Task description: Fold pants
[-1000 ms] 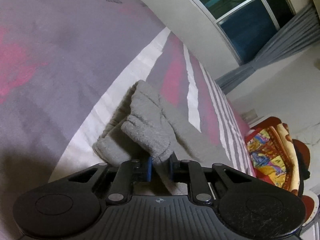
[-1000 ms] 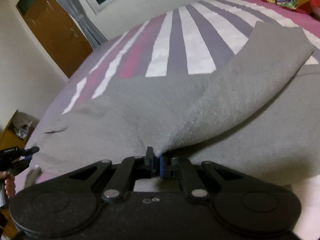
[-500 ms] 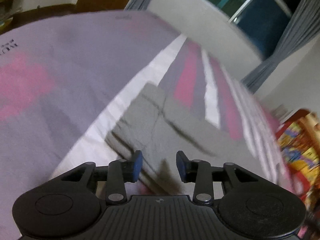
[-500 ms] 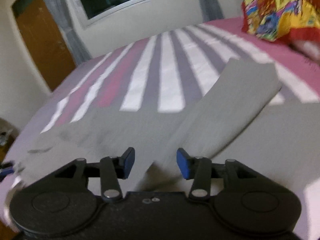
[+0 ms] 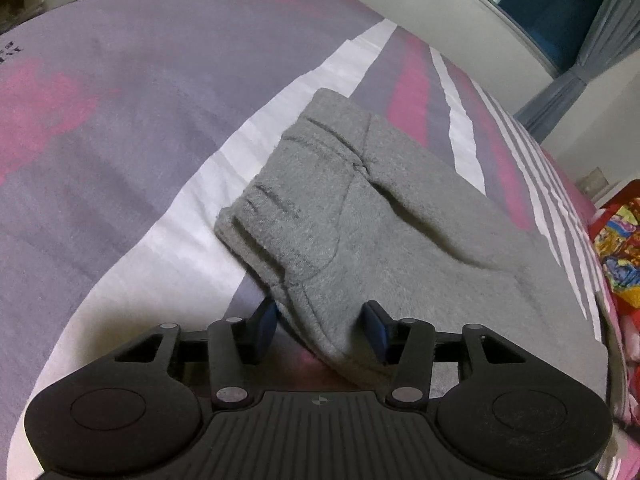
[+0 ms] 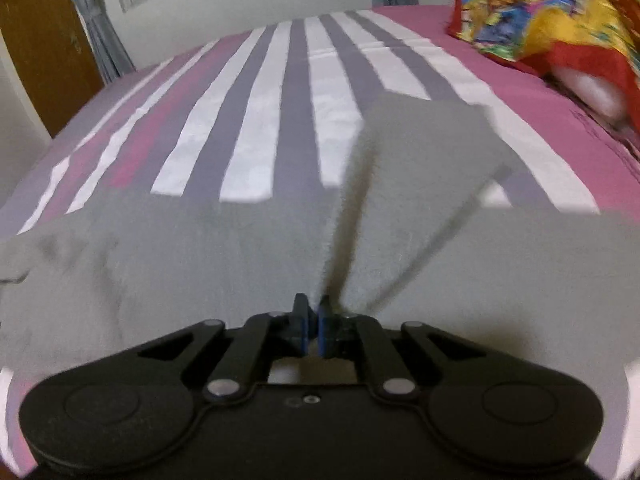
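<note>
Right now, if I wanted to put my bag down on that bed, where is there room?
The purple and pink bedspread left of the grey pants is bare. So are the stripes between the pants and the window wall. It is crowded by the colourful pillow, and near the left gripper and right gripper.

Pants point(image 5: 400, 216) on bed point(image 5: 120, 160), pillow point(image 6: 540, 12) behind them to the right
</note>
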`<state>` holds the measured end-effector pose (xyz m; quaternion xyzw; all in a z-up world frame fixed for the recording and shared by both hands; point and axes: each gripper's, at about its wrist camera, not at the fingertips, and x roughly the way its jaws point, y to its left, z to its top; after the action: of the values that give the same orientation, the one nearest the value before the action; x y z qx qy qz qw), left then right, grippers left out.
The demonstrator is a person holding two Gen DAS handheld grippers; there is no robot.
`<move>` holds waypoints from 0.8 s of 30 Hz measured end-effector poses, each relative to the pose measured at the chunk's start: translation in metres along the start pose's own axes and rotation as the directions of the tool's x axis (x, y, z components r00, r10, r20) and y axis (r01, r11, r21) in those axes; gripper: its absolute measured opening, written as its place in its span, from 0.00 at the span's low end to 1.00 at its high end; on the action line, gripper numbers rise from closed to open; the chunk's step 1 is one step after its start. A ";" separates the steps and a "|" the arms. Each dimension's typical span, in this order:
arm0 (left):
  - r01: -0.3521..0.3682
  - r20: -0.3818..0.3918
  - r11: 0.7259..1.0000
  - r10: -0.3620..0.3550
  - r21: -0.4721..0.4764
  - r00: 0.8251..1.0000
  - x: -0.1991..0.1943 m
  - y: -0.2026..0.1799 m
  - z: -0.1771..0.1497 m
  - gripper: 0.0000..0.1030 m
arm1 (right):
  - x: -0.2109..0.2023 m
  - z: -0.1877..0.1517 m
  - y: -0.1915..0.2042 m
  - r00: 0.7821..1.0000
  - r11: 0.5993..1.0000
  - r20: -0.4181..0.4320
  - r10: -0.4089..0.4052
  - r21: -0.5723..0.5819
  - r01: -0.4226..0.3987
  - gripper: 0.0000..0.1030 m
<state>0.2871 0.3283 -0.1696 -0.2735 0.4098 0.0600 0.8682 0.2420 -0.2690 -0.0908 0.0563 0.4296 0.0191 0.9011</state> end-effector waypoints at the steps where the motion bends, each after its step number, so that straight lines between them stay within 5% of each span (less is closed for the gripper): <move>1: -0.002 0.002 1.000 0.002 0.005 1.000 0.001 0.000 -0.002 0.48 | 0.007 -0.011 -0.008 1.000 1.000 -0.030 -0.008 0.007 0.008 0.09; 3: -0.013 0.002 1.000 0.013 0.018 1.000 0.001 -0.002 -0.003 0.48 | 0.008 -0.016 -0.020 0.999 0.999 -0.025 0.038 0.030 -0.037 0.11; 7: -0.027 0.000 0.999 0.027 0.034 1.000 0.004 -0.008 -0.002 0.48 | -0.024 0.009 -0.004 0.990 0.995 0.138 0.021 -0.102 -0.007 0.51; 10: -0.028 -0.001 0.999 0.028 0.030 1.000 0.004 -0.008 -0.002 0.48 | 0.001 0.036 0.011 0.997 0.980 0.078 -0.025 -0.196 0.040 0.53; 13: -0.029 0.002 0.999 0.029 0.029 1.000 0.004 -0.009 -0.002 0.48 | 0.033 0.048 0.010 0.991 0.955 0.011 -0.131 -0.266 0.129 0.44; 14: -0.028 0.001 0.999 0.028 0.029 1.000 0.003 -0.009 -0.002 0.48 | 0.037 0.050 0.005 0.990 0.956 -0.002 -0.142 -0.260 0.136 0.22; 16: -0.024 0.001 0.999 0.024 0.026 1.000 0.004 -0.008 -0.002 0.48 | 0.030 0.048 -0.010 0.996 0.978 -0.017 -0.083 -0.195 0.078 0.04; 20: -0.018 0.001 0.999 0.018 0.030 1.000 0.004 -0.007 -0.003 0.48 | -0.013 0.024 -0.039 0.998 0.993 0.033 -0.058 -0.105 0.061 0.03; 24: -0.020 0.009 0.999 0.020 0.041 1.000 0.003 -0.008 -0.005 0.48 | -0.001 -0.007 -0.070 0.996 0.996 -0.070 -0.064 -0.070 0.059 0.09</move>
<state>0.2882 0.3182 -0.1711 -0.2513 0.4097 0.0616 0.8748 0.2347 -0.3380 -0.1029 0.0115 0.4623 0.0082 0.8866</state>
